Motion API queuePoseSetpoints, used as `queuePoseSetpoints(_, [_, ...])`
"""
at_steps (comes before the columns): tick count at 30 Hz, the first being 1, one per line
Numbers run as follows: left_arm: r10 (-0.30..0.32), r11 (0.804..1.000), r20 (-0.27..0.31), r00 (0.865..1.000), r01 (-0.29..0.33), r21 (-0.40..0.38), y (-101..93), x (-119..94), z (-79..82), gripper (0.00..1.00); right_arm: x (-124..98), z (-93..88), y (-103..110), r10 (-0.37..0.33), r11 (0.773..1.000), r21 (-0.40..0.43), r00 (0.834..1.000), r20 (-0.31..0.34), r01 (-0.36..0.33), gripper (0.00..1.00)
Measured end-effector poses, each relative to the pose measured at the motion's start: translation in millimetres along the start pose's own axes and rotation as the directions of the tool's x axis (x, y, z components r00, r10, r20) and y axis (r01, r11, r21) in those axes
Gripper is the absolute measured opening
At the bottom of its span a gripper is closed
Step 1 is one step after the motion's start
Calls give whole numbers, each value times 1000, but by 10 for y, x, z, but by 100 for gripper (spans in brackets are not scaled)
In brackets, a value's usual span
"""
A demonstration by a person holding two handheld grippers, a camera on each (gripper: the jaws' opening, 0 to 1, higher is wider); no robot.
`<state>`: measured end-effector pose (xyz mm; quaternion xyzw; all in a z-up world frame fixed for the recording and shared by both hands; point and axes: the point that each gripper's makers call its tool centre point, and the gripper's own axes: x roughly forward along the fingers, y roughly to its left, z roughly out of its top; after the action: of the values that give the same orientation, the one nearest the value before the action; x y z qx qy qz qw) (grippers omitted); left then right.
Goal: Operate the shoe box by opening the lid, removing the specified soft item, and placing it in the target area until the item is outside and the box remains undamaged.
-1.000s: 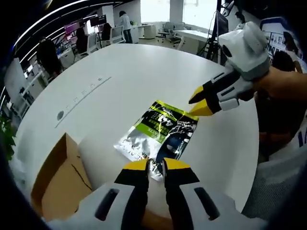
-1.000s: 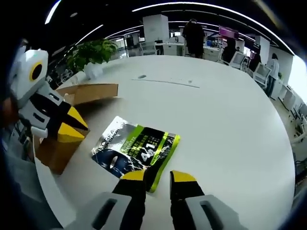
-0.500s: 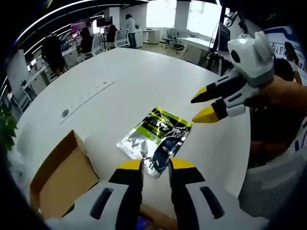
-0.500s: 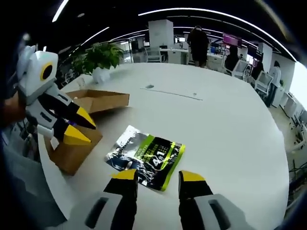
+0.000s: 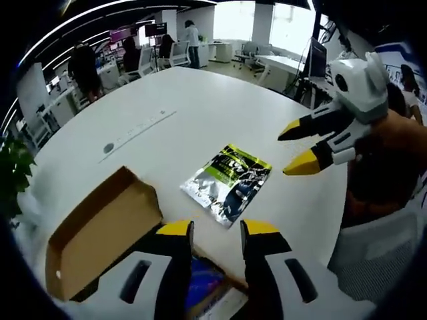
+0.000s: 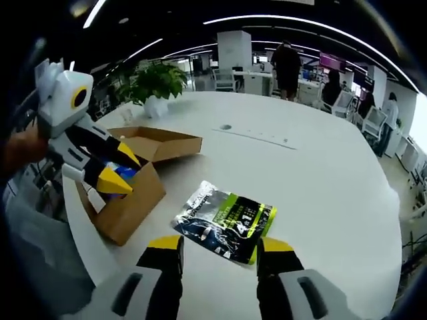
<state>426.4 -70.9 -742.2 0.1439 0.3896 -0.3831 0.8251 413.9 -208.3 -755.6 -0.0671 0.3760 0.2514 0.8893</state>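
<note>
Now box [image 6: 127,200] open, blue item inside; pouch [image 5: 228,182] flat on table [image 5: 200,113]. My left tongs [image 5: 217,230], right tongs [image 6: 221,247] both apart, pulled farther back from pouch.

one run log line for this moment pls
left gripper: open | right gripper: open | silver-green foil pouch: on white table | brown cardboard shoe box: lid open

The left gripper [image 5: 217,230] had black jaws capped in yellow, set in pale grey housings with dark oval slots. The right gripper [image 6: 222,245] matched it. At the left gripper view's right edge, its white body carried pointed yellow-tipped jaws.
</note>
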Motion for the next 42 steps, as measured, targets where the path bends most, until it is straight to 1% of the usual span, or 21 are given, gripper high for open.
queuePoseSetpoints(3, [20,1000,15,1000,-20,-20,73,-101,-62,28,-15,31,95,11,1000,-11,1000,7,-11,42])
queuePoseSetpoints(8, [46,998,23,999,-45,-40,200,-248,-176,28,-16,68,245,33,999,-25,999,13,-33,42])
queuePoseSetpoints(14, [72,996,12,997,-71,-53,357,-374,-340,29,1,98,410,60,997,-51,998,9,-60,42])
queuePoseSetpoints(18, [88,994,9,996,-88,-61,449,-452,-432,28,17,154,552,80,995,-69,997,17,-79,42])
queuePoseSetpoints(23, [103,993,-2,995,-103,-58,556,-490,-542,28,62,225,716,109,990,-92,994,19,-106,42])
queuePoseSetpoints(33, [116,993,-29,993,-117,-35,749,-519,-713,27,162,397,960,156,979,-138,987,27,-151,42])
queuePoseSetpoints(42, [95,995,-56,994,-94,20,892,-452,-823,24,274,547,1188,205,960,-198,978,27,-195,41])
